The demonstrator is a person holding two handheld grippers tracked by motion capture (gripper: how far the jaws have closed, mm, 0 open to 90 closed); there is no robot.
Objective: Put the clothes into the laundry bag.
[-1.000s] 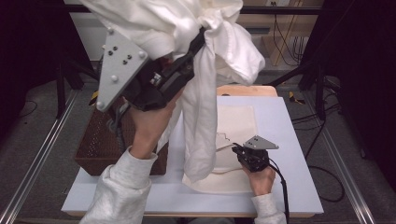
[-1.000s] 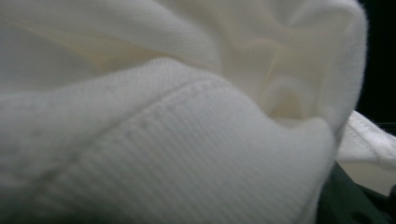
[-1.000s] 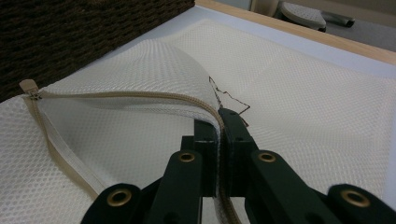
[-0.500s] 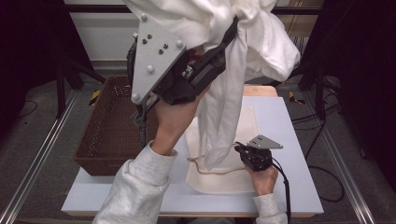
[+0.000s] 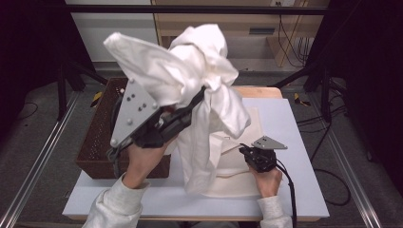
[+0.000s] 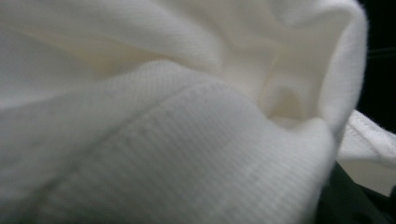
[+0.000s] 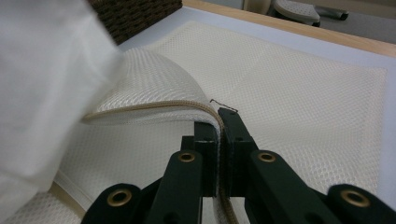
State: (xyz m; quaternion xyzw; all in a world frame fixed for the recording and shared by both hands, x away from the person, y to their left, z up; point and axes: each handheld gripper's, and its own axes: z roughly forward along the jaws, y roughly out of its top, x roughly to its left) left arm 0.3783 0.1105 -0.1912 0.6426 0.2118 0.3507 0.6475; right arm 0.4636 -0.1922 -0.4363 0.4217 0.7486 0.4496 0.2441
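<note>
A white garment point(image 5: 204, 80) hangs bunched above the table, its lower end drooping onto the cream mesh bag point(image 5: 249, 124). My left gripper point(image 5: 198, 99) is shut on the garment's upper folds, its jaws partly buried in cloth. In the left gripper view the garment's ribbed fabric point(image 6: 177, 116) lies right against the camera. My right gripper point(image 5: 246, 151) is shut on the bag's zipper edge near the table's front. In the right gripper view, the right gripper point(image 7: 219, 127) pinches that edge and lifts the bag's top layer point(image 7: 154, 84) off the lower mesh point(image 7: 299, 93). The garment point(image 7: 42, 93) hangs at the left.
A dark wicker basket point(image 5: 97, 137) stands on the table's left side, beside my left hand. The white table top point(image 5: 299, 142) has a wooden strip point(image 7: 303, 37) at its far edge. Black frame posts and cables surround the table.
My left hand has come down and to the left with the garment, after rising half a second ago. The cloth's lower end now hangs lower over the bag. The right gripper has kept still.
</note>
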